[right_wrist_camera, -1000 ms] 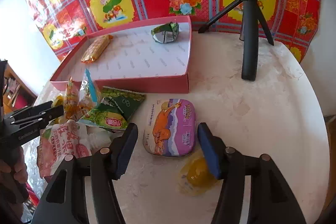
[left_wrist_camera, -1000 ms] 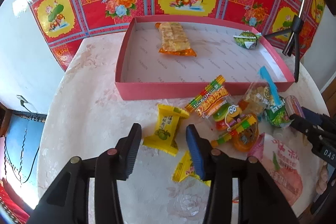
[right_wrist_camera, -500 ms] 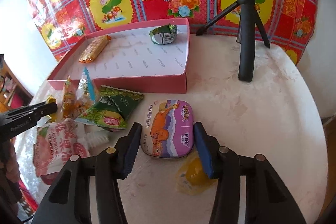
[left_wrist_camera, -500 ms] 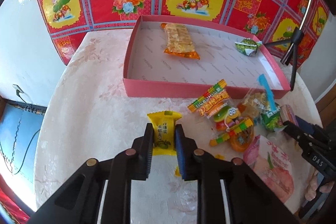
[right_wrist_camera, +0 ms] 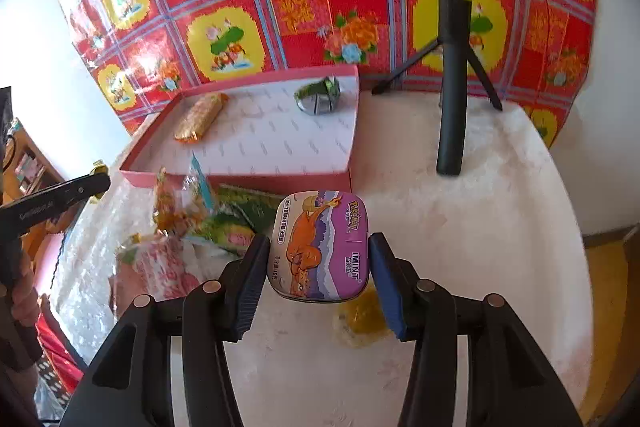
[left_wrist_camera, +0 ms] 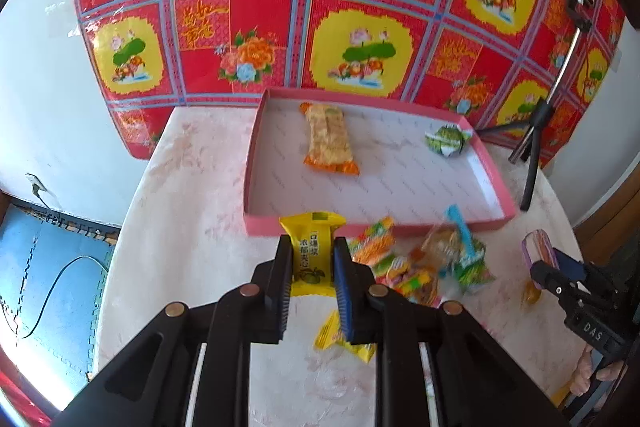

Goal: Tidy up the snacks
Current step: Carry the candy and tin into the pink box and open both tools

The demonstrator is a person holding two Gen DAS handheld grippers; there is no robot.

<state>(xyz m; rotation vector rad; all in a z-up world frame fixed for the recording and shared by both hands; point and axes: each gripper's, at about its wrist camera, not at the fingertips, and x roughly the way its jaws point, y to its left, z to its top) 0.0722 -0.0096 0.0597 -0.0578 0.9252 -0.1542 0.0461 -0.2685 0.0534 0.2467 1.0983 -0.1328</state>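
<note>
My left gripper point(left_wrist_camera: 313, 259) is shut on a yellow wrapped snack point(left_wrist_camera: 311, 251) and holds it above the table, just in front of the pink box point(left_wrist_camera: 256, 219). My right gripper point(right_wrist_camera: 318, 263) is shut on a purple mint tin point(right_wrist_camera: 320, 247), lifted off the table. The tin and the right gripper point(left_wrist_camera: 550, 267) also show at the right edge of the left wrist view. Inside the pink box point(right_wrist_camera: 240, 181) lie an orange cracker pack point(left_wrist_camera: 329, 139) and a green wrapped candy point(left_wrist_camera: 448, 141).
Several loose snacks point(left_wrist_camera: 420, 263) lie before the box, with another yellow packet point(left_wrist_camera: 332, 335) under my left fingers. A yellow jelly cup point(right_wrist_camera: 360, 315) sits below the tin. A black tripod point(right_wrist_camera: 452, 87) stands at the back right. A pink-white bag point(right_wrist_camera: 160, 267) lies left.
Both grippers closed, the left on the yellow snack and the right on the mint tin, and both have risen with their loads off the table.
</note>
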